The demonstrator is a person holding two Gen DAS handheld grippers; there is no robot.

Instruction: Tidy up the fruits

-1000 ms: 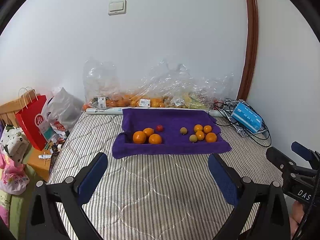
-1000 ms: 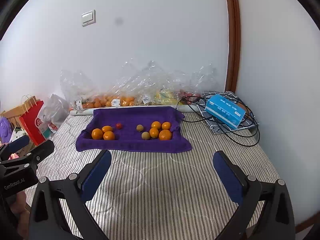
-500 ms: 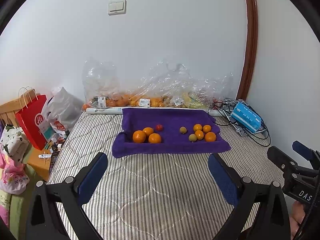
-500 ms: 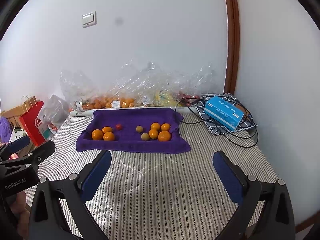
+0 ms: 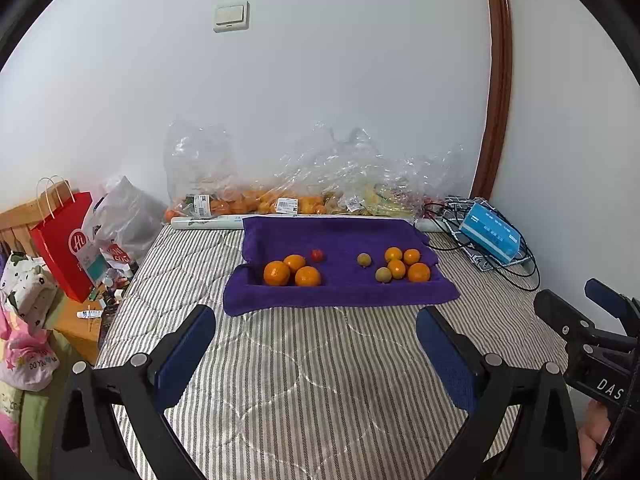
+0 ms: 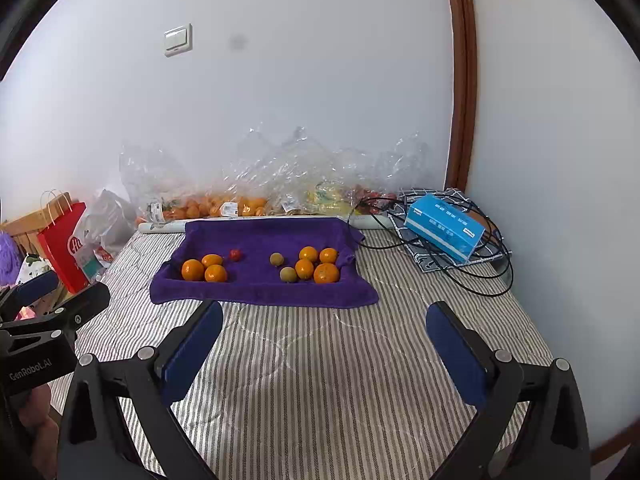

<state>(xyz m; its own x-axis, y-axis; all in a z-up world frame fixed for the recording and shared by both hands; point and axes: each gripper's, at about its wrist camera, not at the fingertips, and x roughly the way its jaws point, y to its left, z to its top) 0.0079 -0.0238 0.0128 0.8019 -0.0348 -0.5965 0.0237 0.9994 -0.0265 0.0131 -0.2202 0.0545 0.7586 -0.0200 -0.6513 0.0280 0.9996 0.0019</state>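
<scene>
nearest the cameras, the left claw point(image 5: 316, 344) and the right claw point(image 6: 324, 340) both hang spread wide with nothing between their blue pads, low over the grey striped quilted bed point(image 5: 320, 380).

further off, at 12 o'clock, the purple towel point(image 5: 340, 292) lies on the bed with the fruit on it in two clusters. at its 9 o'clock side sit three large oranges point(image 5: 292, 271), touching, with one small red tomato-like fruit point(image 5: 317, 255) just beside them. at its 3 o'clock side sit four smaller oranges point(image 5: 404, 264) with two dull green-brown round fruits point(image 5: 374, 267) near them.

the clusters are still mixed, so sorting looks partly open, though this layout would fit an early stage or a nearly sorted one. any pick calls for a forward reach and a gentle pinch, as round fruit rolls.

furthest, clear plastic bags of fruit point(image 5: 304, 196) line the wall.
</scene>
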